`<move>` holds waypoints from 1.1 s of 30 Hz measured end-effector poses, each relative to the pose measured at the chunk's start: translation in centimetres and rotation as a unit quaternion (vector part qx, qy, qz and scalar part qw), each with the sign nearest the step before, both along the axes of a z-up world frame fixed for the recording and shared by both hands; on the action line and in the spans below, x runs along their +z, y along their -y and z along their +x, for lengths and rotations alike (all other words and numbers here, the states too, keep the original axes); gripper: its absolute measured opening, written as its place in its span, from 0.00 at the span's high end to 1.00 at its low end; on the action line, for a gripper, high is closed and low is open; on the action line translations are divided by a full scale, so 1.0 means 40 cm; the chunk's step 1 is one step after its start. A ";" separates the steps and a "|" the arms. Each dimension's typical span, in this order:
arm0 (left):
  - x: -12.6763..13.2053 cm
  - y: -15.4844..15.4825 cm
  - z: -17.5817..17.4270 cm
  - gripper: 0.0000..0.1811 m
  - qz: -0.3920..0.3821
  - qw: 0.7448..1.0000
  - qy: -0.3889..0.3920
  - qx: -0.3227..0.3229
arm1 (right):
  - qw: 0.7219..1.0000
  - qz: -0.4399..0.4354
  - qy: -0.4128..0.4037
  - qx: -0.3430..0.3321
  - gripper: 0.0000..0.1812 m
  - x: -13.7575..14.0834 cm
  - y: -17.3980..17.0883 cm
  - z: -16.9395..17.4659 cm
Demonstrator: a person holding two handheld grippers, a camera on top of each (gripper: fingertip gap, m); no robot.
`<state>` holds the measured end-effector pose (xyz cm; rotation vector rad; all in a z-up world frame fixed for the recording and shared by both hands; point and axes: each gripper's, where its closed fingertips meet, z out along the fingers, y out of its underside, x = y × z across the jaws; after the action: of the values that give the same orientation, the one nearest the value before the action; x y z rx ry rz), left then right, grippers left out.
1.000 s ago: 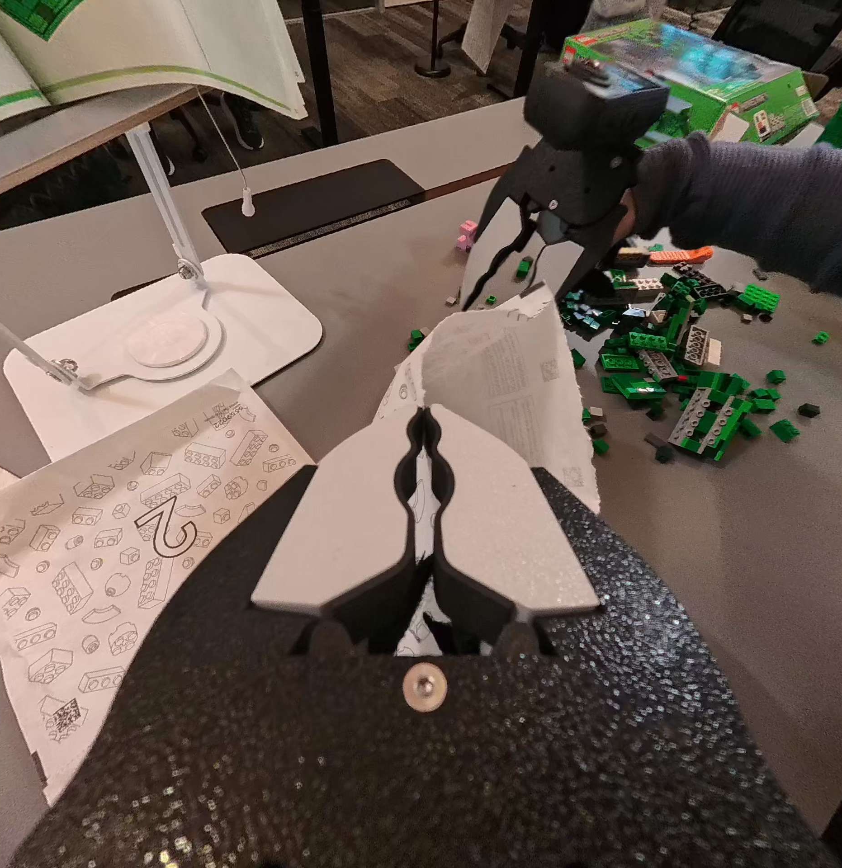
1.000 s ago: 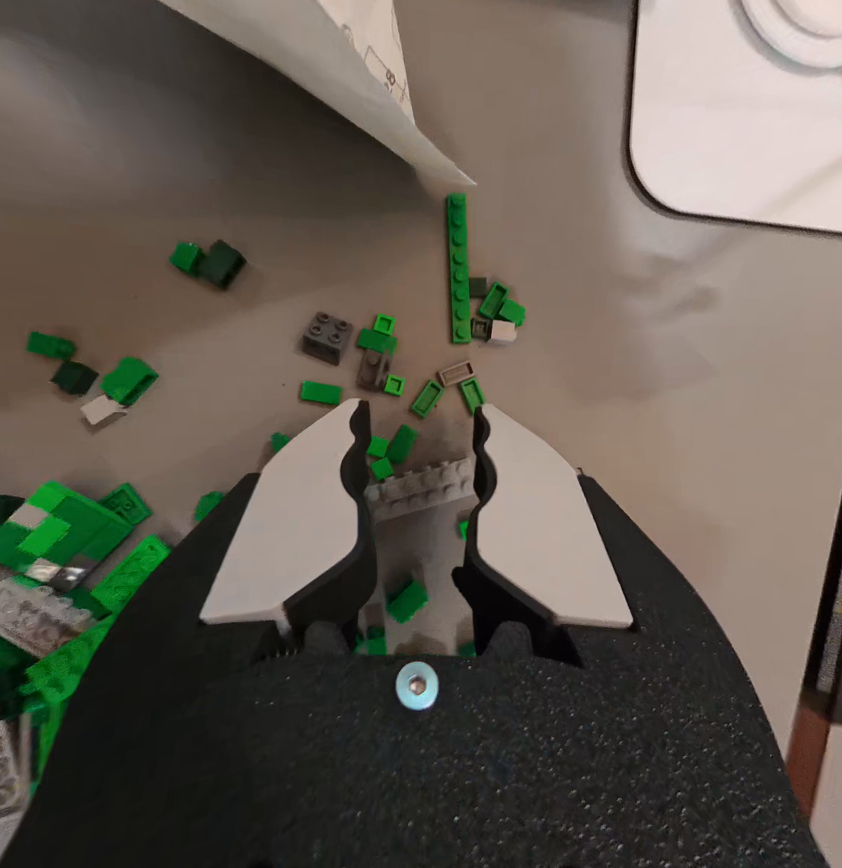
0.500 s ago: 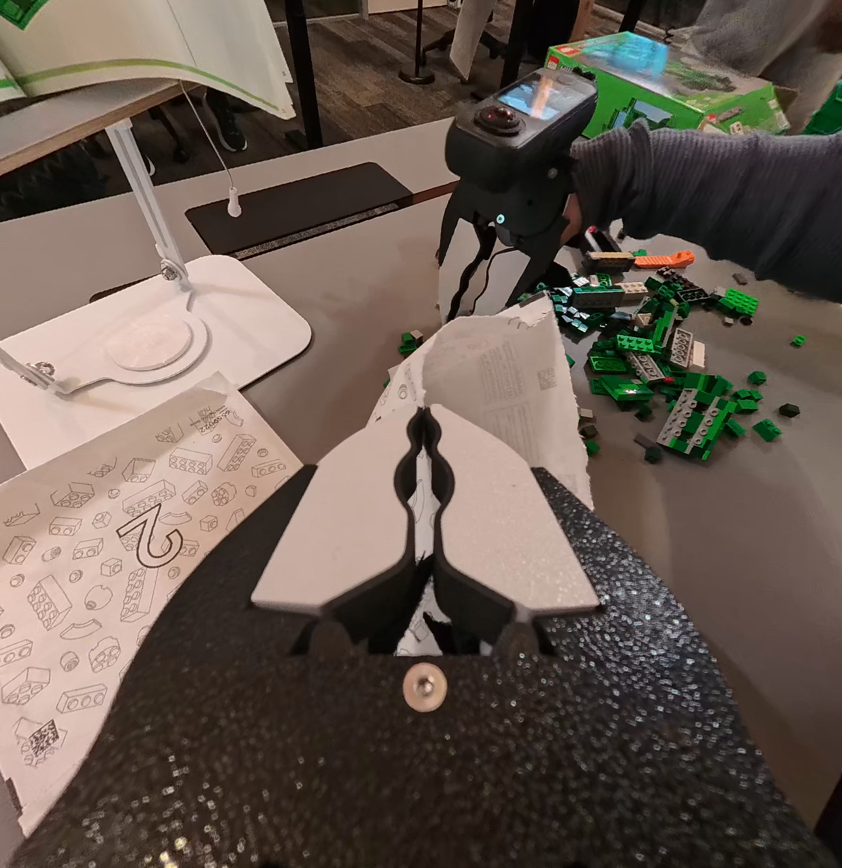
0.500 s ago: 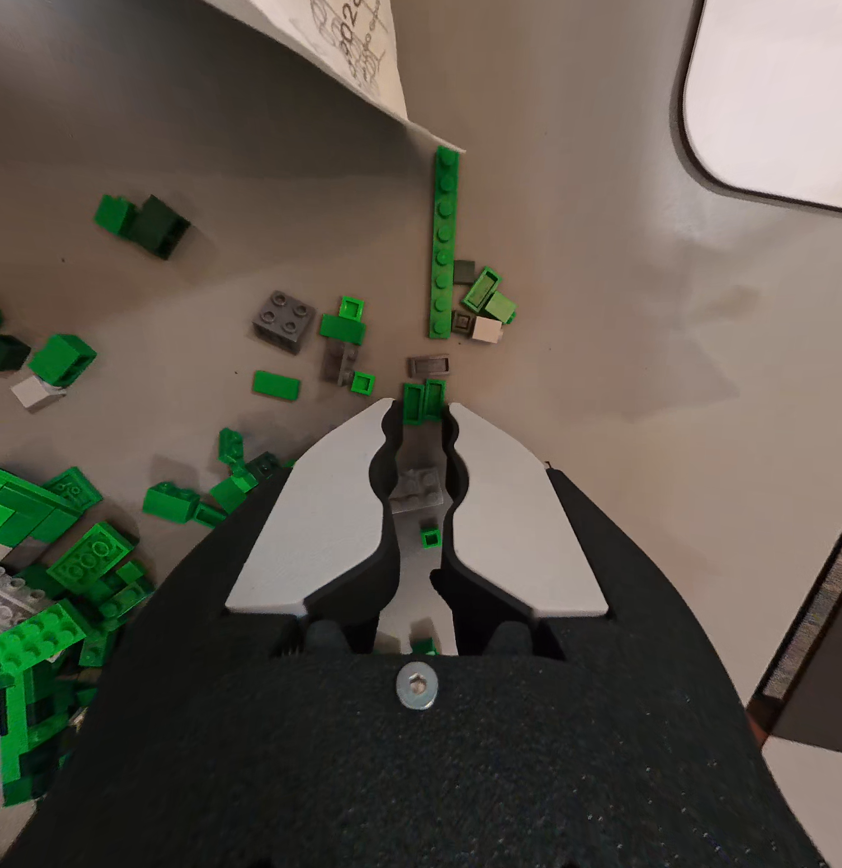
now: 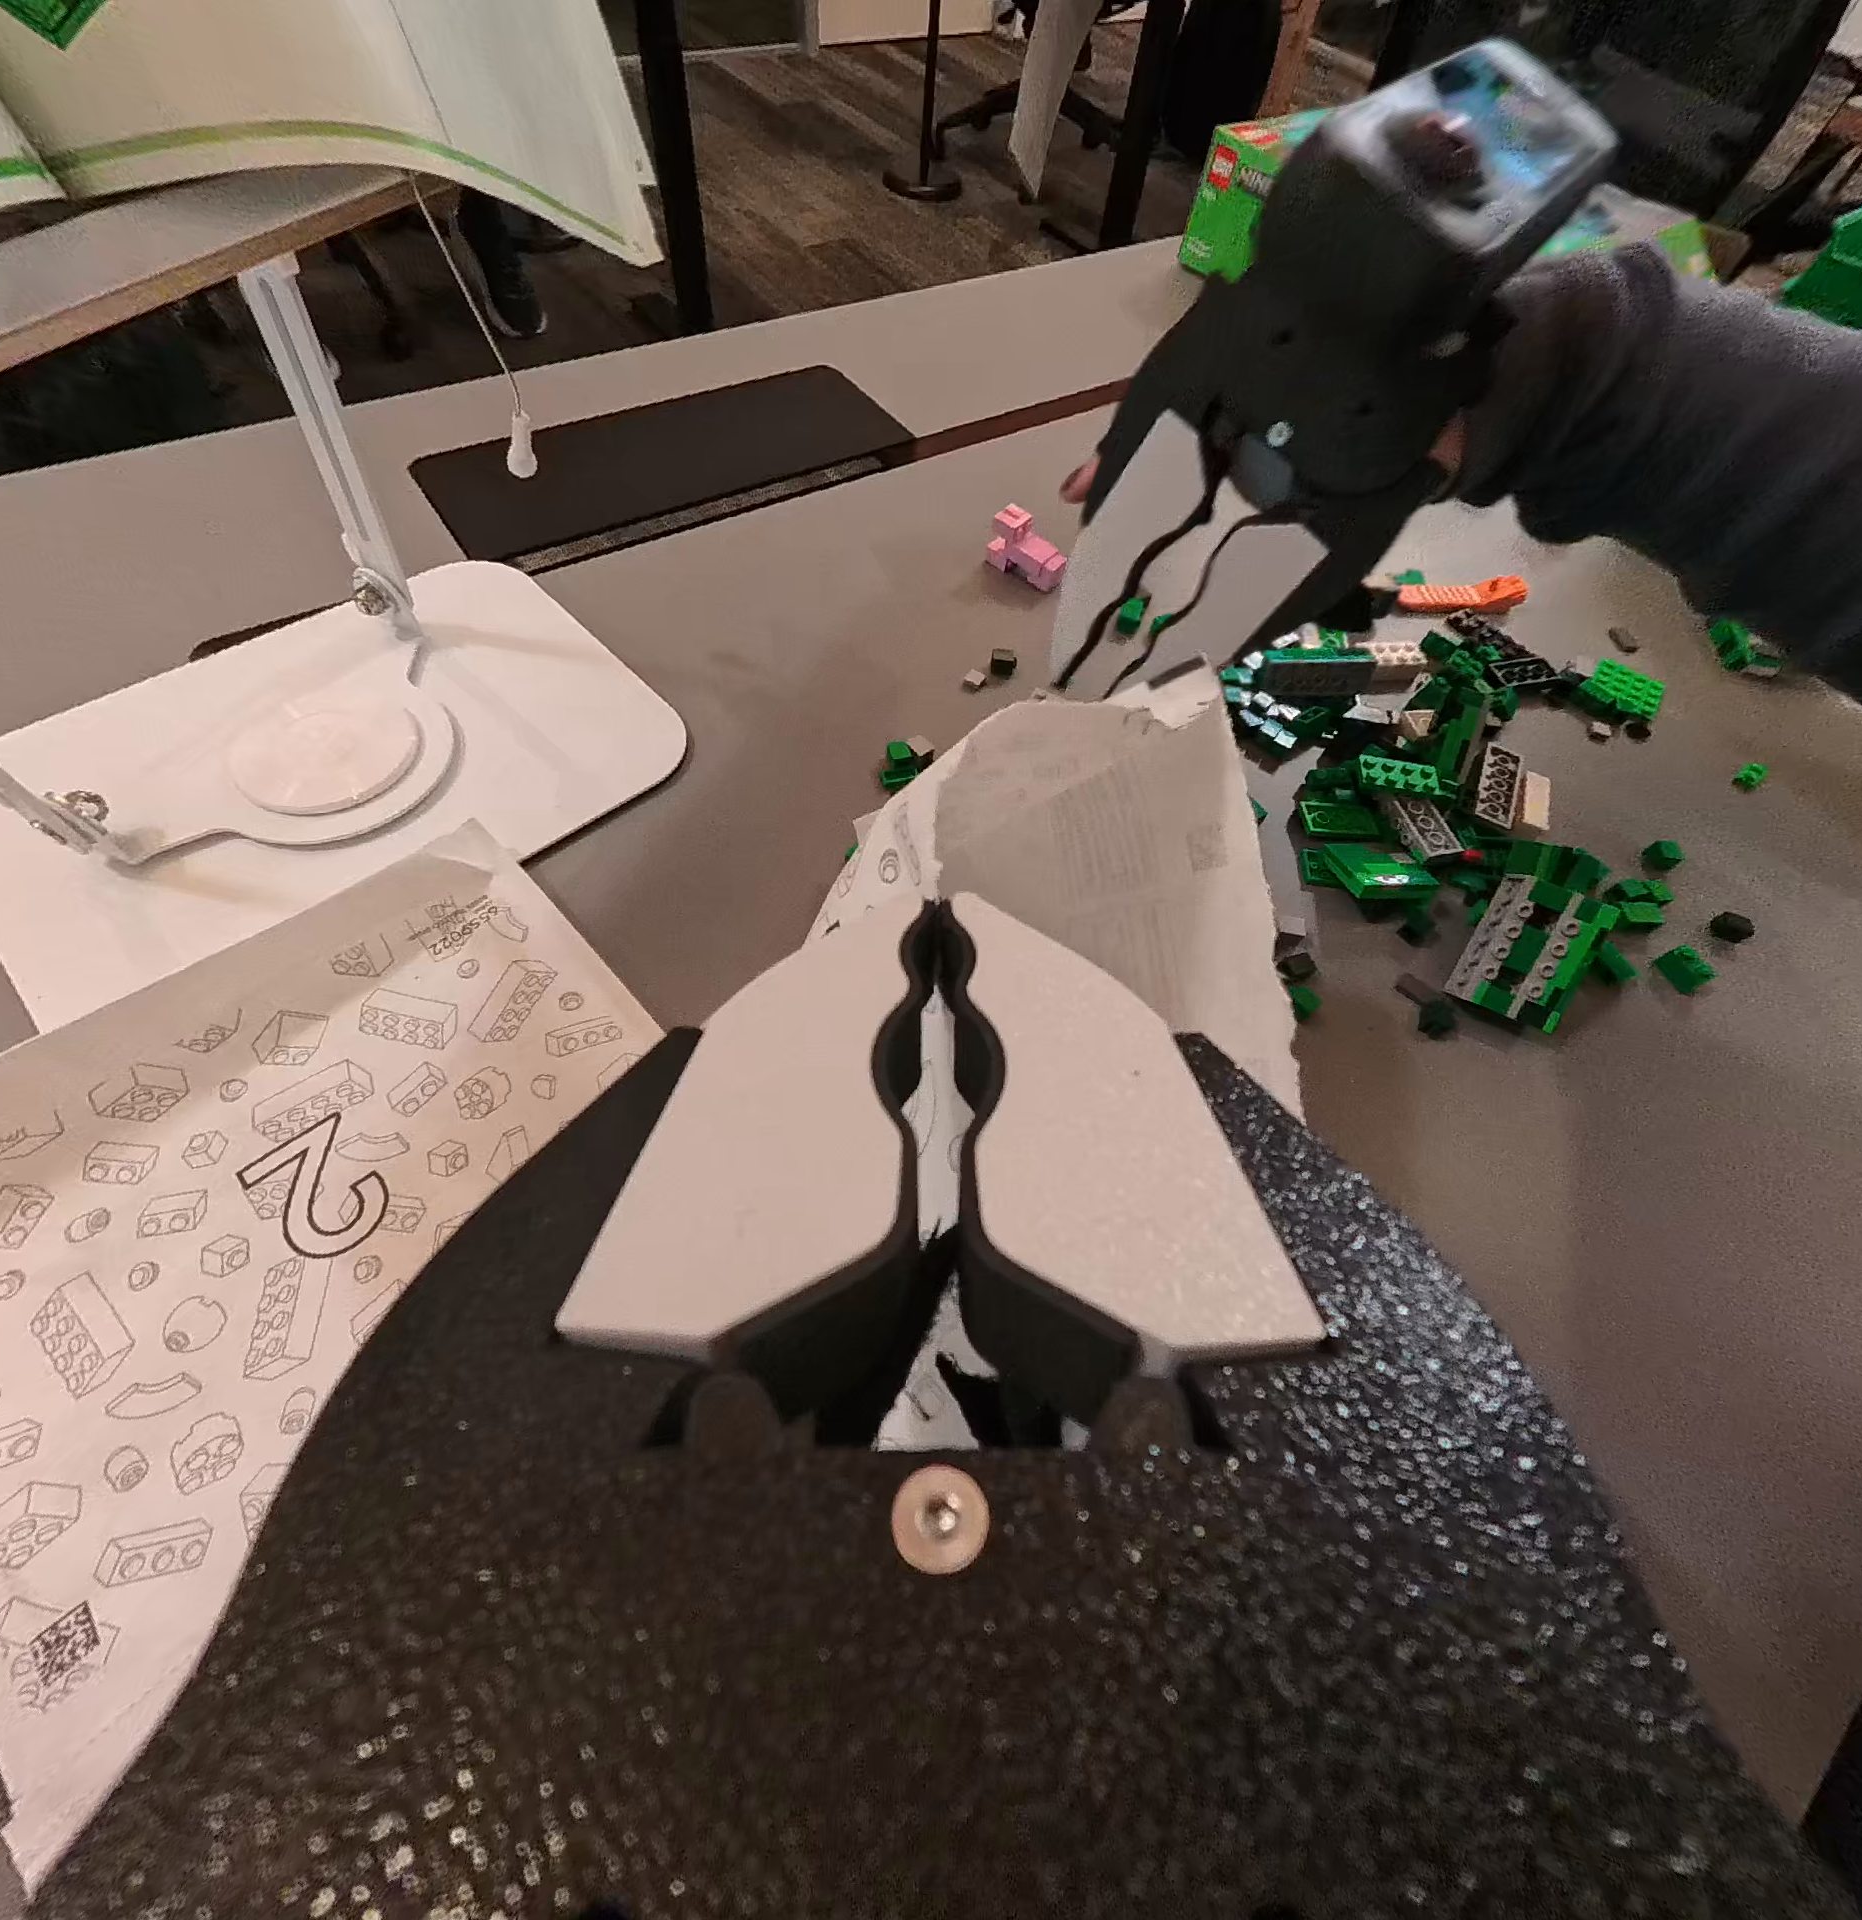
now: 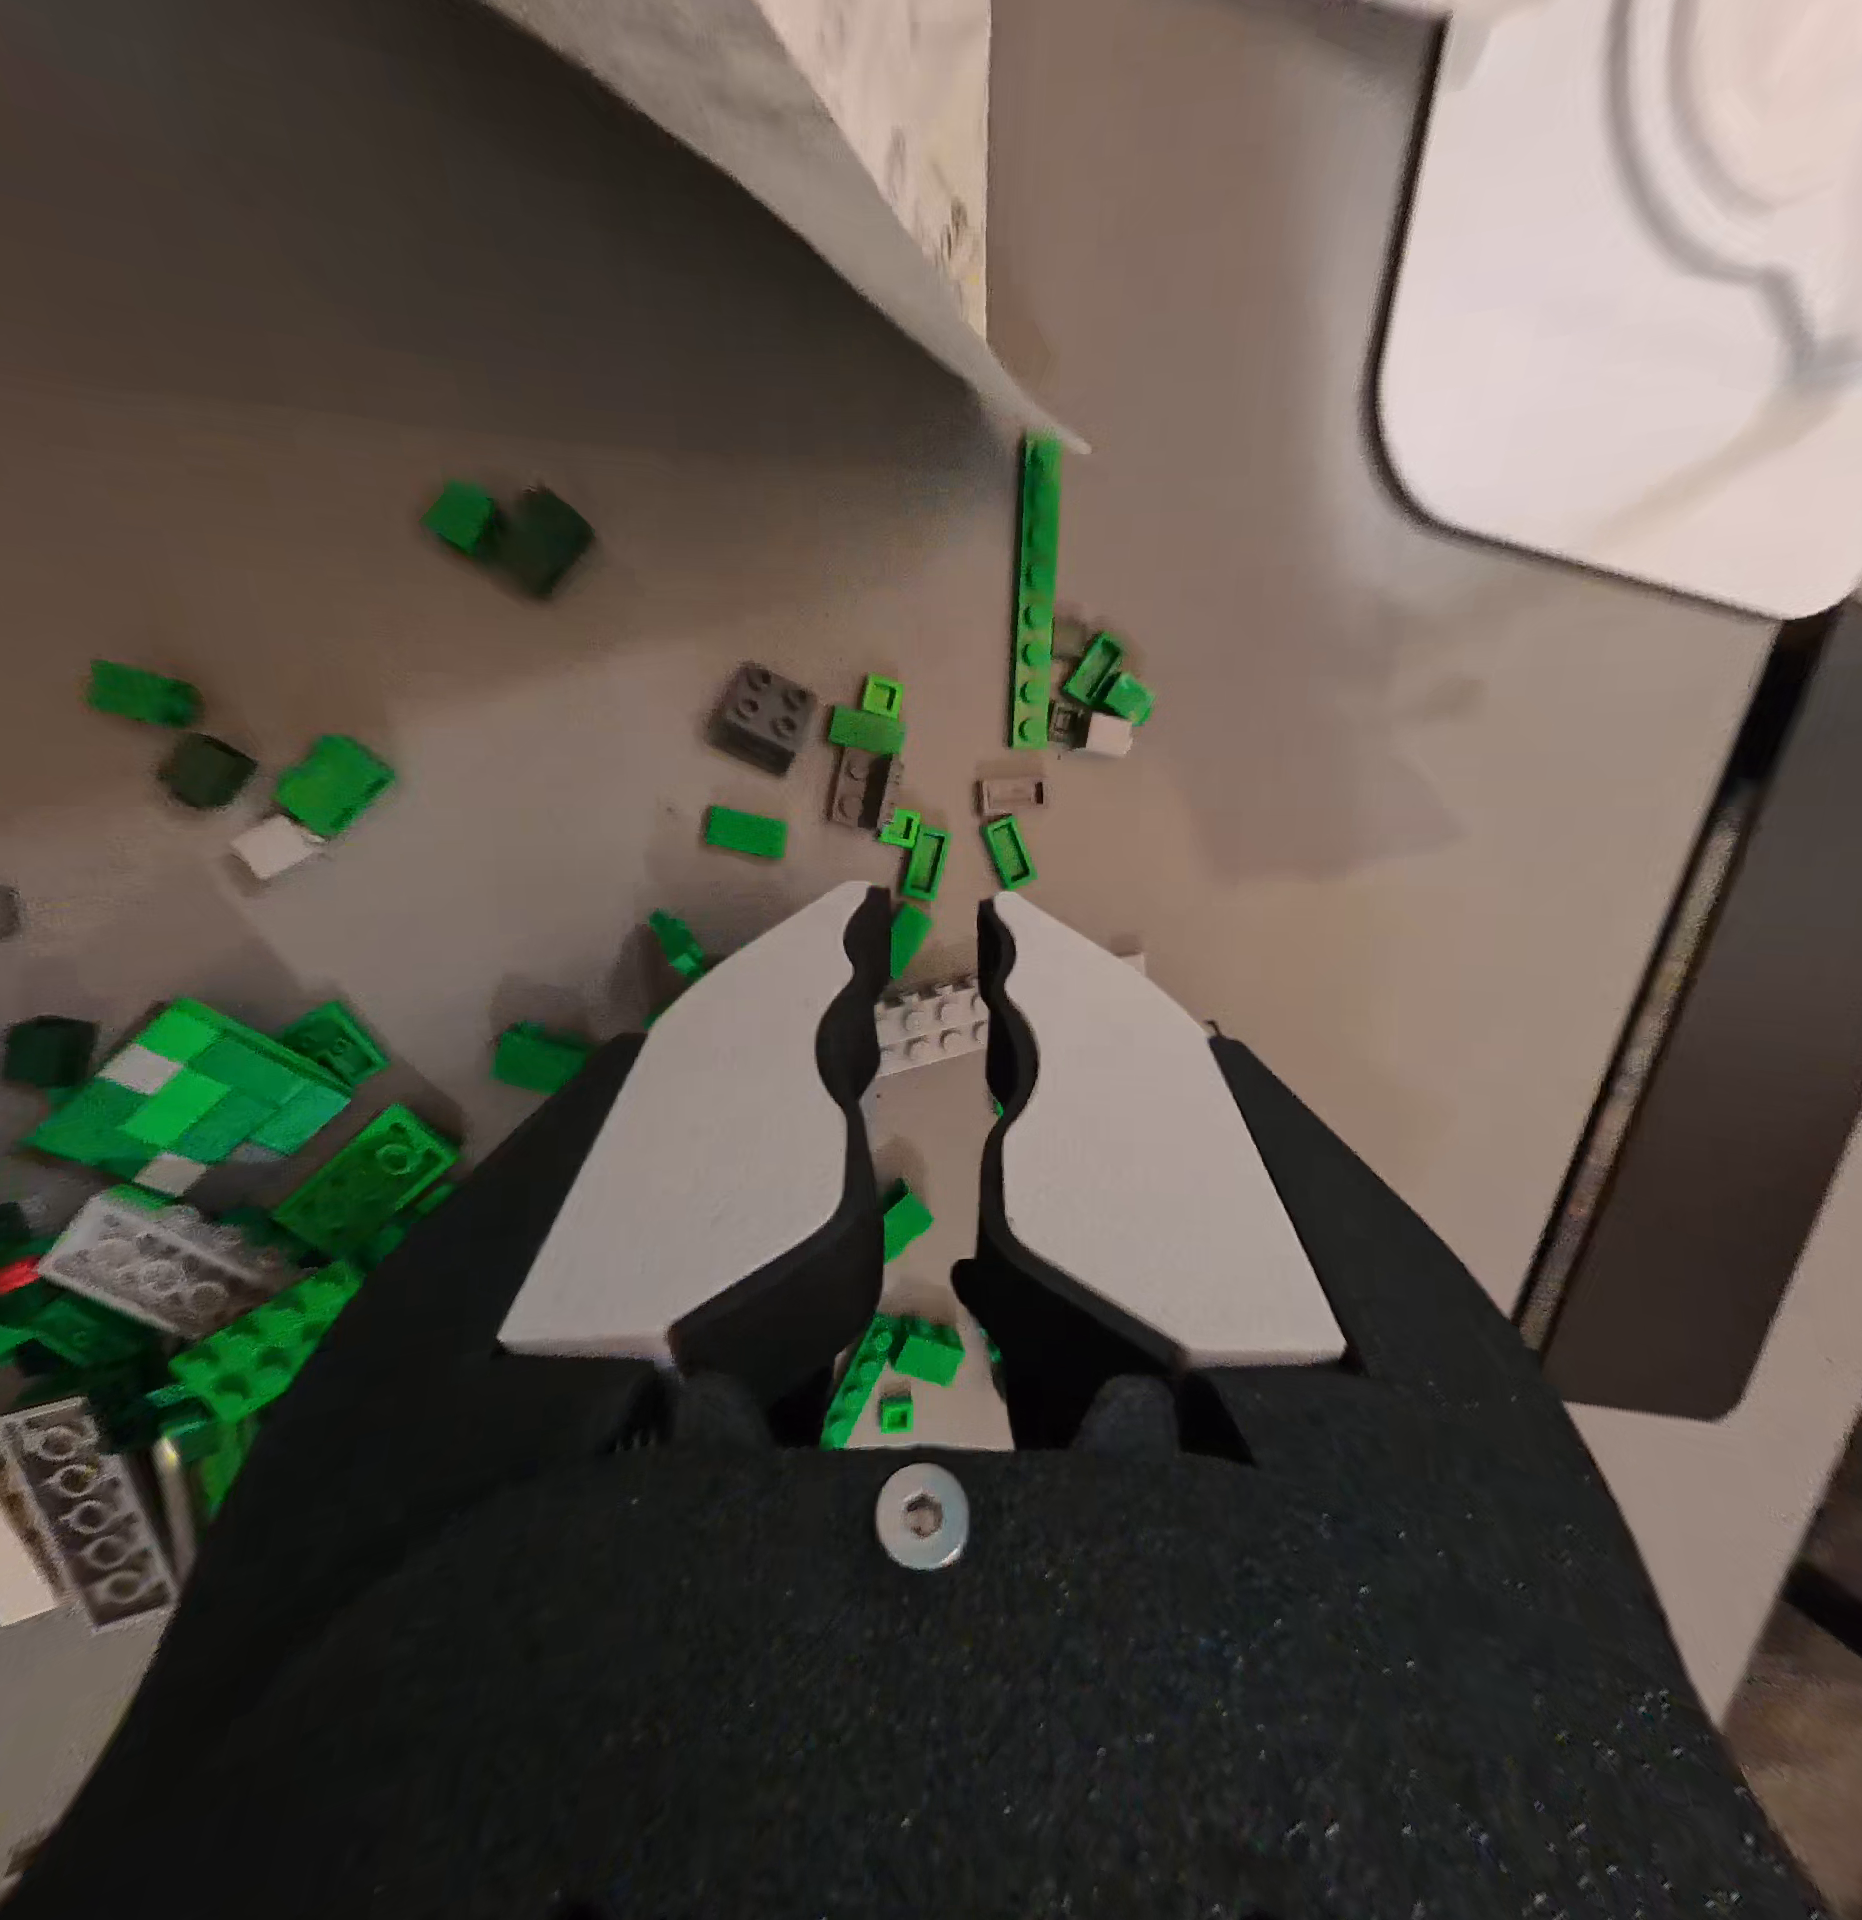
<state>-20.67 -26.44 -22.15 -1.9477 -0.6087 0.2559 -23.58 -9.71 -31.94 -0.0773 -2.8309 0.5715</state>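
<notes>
My left gripper [image 5: 937, 909] is shut on a torn white paper bag [image 5: 1103, 831] and holds it upright above the grey table [image 5: 1529, 1195]. My right gripper [image 6: 932, 899] is open and hovers over scattered bricks. A light grey brick [image 6: 932, 1023] shows between its fingers; I cannot tell whether they touch it. A long green plate [image 6: 1036, 592] and a dark grey square brick [image 6: 763, 717] lie just ahead. The bag's corner [image 6: 802, 156] hangs over them. In the left wrist view the right gripper [image 5: 1166, 655] is blurred, just beyond the bag.
A pile of green and grey bricks [image 5: 1446, 831] lies right of the bag. A flat printed paper bag [image 5: 231, 1143] and a white lamp base [image 5: 314, 727] are at left. A pink piece [image 5: 1020, 551], an orange tool [image 5: 1462, 594] and a green box [image 5: 1233, 197] lie beyond. The tips of one gripper are about 20 centimeters away from the tips of the other. From my right tips it is roughly 7 centimeters to the long green plate [image 6: 1036, 592]; from my left, 20 centimeters.
The right gripper narrowed half a second ago, then opened a little again, and has risen and swung right in the left wrist view. The left gripper still holds the bag.
</notes>
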 end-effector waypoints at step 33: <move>-0.001 -0.002 -0.001 1.00 -0.002 1.000 -0.002 0.000 | 0.998 0.048 0.004 0.048 0.95 0.044 0.012 -0.004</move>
<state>-20.71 -26.37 -22.18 -1.9512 -0.6055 0.2606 -23.73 -10.19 -30.18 0.0740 -2.8766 0.4545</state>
